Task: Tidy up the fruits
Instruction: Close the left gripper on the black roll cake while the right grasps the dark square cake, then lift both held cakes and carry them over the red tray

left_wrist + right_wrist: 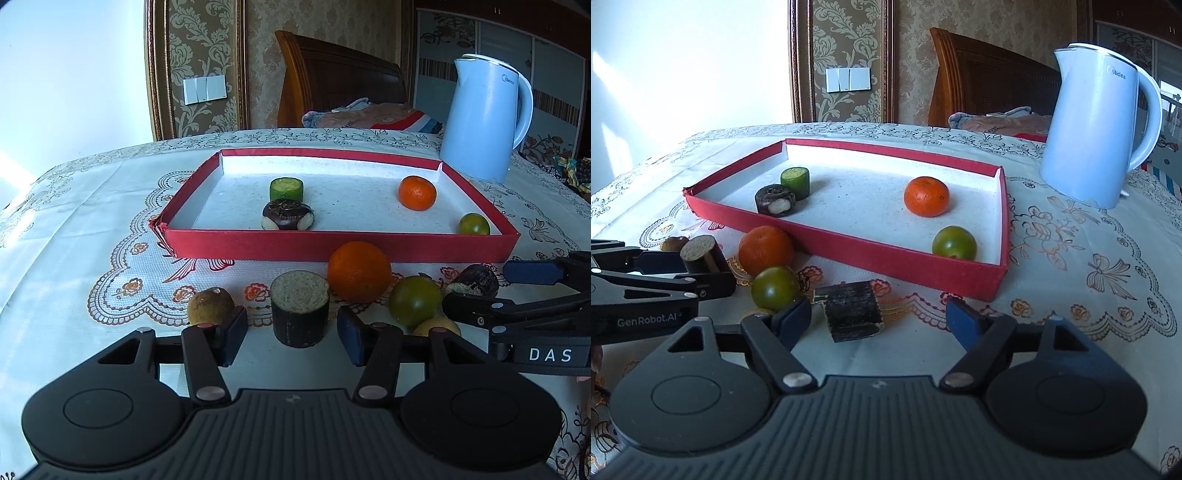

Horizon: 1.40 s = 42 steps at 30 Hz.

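**Fingers apart around two dark stalk pieces**

My left gripper (291,341) sits low in its frame, fingers apart on either side of an upright dark sugarcane piece (300,308), not pressing it. My right gripper (879,319) has fingers spread around a tilted black sugarcane chunk (851,314), clear of both pads. The red tray (343,243) mid-frame holds a mandarin (417,192), a green tomato (474,224), a cucumber piece (286,189) and a water chestnut (288,215). An orange (359,271) lies on the counter (92,221) before it
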Available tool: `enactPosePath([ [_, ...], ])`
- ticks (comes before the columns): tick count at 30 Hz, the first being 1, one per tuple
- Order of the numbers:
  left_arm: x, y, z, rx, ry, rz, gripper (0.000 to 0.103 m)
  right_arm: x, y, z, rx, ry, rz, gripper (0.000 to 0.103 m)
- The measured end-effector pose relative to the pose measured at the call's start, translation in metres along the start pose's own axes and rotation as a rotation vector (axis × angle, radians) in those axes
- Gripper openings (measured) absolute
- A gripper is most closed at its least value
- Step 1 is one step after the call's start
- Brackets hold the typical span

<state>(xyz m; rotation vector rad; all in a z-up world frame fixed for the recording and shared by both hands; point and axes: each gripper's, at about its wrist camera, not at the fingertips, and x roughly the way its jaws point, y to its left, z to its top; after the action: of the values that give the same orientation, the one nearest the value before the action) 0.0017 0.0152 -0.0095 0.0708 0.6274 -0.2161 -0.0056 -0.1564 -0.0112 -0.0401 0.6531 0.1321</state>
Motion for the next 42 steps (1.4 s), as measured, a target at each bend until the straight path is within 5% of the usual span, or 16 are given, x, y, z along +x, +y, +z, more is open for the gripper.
enactPosePath([
  [10, -0.0034, -0.0032, -0.0008, 0.025, -0.024, -0.009, 0.053, 0.0045, -0.0009, 0.0002, 0.005, 0.024, 0.012, 0.060],
  [20, -0.0033, -0.0035, -0.0015, 0.021, -0.020, -0.016, 0.038, 0.0055, 0.0004, 0.0002, -0.002, 0.024, 0.005, 0.053],
  [32, -0.0033, -0.0036, -0.0013, 0.018, -0.020, -0.010, 0.032, 0.0037, 0.0042, -0.0011, -0.023, 0.013, 0.010, 0.028],
  [42, -0.0039, -0.0029, -0.0014, 0.018, -0.027, -0.005, 0.032, 0.0026, 0.0055, -0.0015, -0.027, 0.008, 0.007, 0.028],
])
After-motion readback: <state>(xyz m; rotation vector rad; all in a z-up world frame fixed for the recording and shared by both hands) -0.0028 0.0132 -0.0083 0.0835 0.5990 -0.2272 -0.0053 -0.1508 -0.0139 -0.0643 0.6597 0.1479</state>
